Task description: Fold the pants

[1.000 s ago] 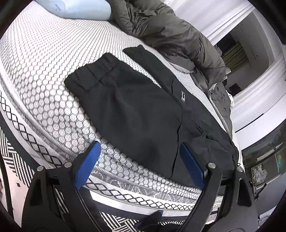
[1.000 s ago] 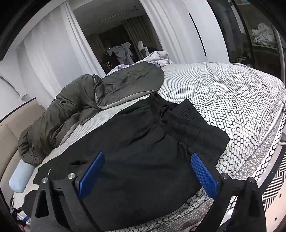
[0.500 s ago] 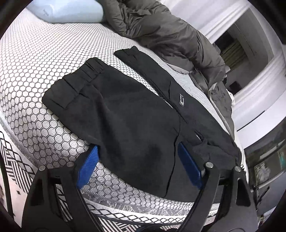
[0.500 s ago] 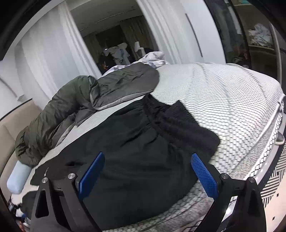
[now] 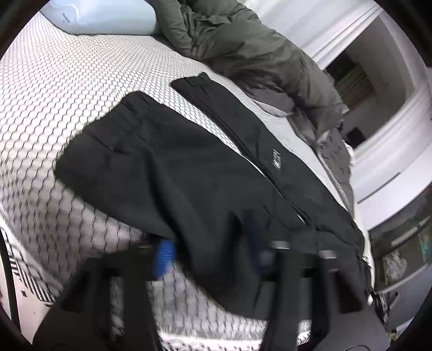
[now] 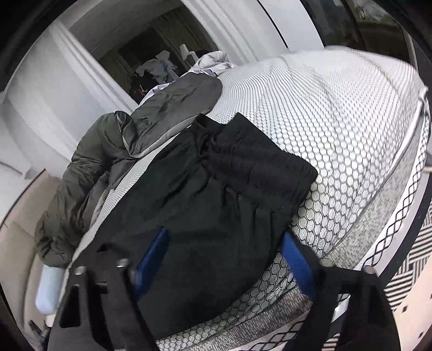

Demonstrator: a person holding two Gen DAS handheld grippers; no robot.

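Note:
Black pants (image 5: 175, 167) lie flat on the honeycomb-patterned mattress (image 5: 54, 94), with one leg's cuff (image 5: 108, 135) at the left and the other leg (image 5: 243, 127) stretched behind it. My left gripper (image 5: 210, 253) is blurred at the pants' near edge. Its jaws are closing with black cloth between the blue pads (image 5: 164, 256), which still stand apart. In the right wrist view the pants (image 6: 216, 194) end in a gathered waistband (image 6: 256, 159). My right gripper (image 6: 224, 263) straddles the near hem below it, jaws closing, with cloth between the pads (image 6: 297, 264) and a gap still showing.
A dark olive padded jacket (image 5: 243, 46) lies heaped along the far side of the bed, with a pale blue pillow (image 5: 108, 16) beside it. The mattress side (image 6: 378, 216) drops to a black-and-white patterned rug (image 6: 410, 275). White curtains and a dark doorway (image 6: 151, 54) stand behind.
Both grippers have moved in over the pants' near edge. Their jaws have narrowed, the left far more than the right. The right view has rolled and dipped.

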